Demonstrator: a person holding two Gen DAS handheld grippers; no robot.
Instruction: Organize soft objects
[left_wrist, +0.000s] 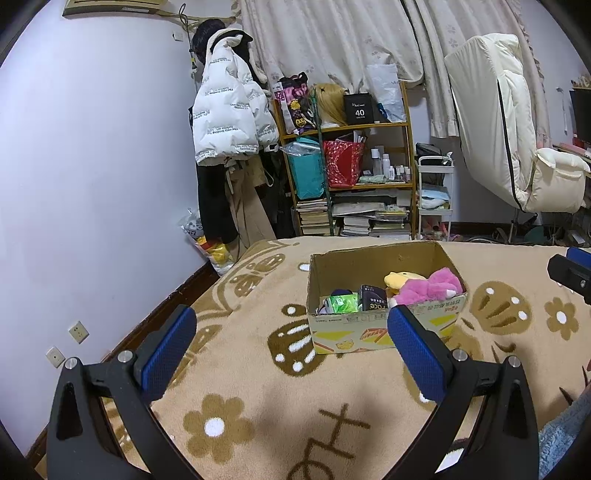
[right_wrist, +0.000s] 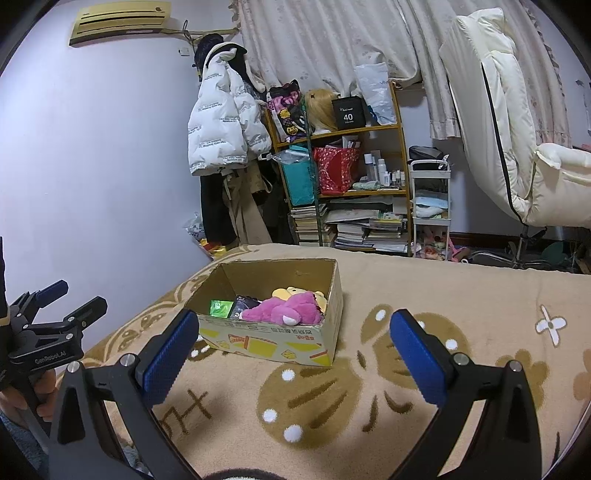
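Left wrist view, left to right. The left gripper (left_wrist: 291, 347) hangs above the blanket-covered bed (left_wrist: 258, 398), its blue-padded fingers (left_wrist: 168, 354) spread wide with nothing between them. Ahead, near the far edge of the bed, stands an open cardboard box (left_wrist: 384, 328); its near right corner lies just behind the right fingertip, while the left fingertip is well apart from it. Inside the box, from left to right: a green packet (left_wrist: 343, 302), a dark packet (left_wrist: 373, 297), a yellow plush toy (left_wrist: 400, 278) and a pink plush toy (left_wrist: 430, 288), the pink one resting against the box's right wall. At the right edge of the bed, part of the right gripper (left_wrist: 570, 273) enters the view.

Right wrist view, left to right. The left gripper (right_wrist: 74, 301) appears at the far left, held in a hand (right_wrist: 40, 387), jaws apart and empty. The right gripper (right_wrist: 291, 347) is likewise wide open and holds nothing; its left fingertip (right_wrist: 173, 347) overlaps the near left corner of the cardboard box (right_wrist: 273, 343), and its right finger stands over bare blanket well to the right of the box. The pink plush toy (right_wrist: 284, 310) lies on top along the near wall, with the yellow plush toy (right_wrist: 288, 293) behind it and the green packet (right_wrist: 220, 307) and dark packet (right_wrist: 243, 304) to the left. Behind the bed (right_wrist: 443, 295), a shelf (right_wrist: 402, 166) stands against the wall.
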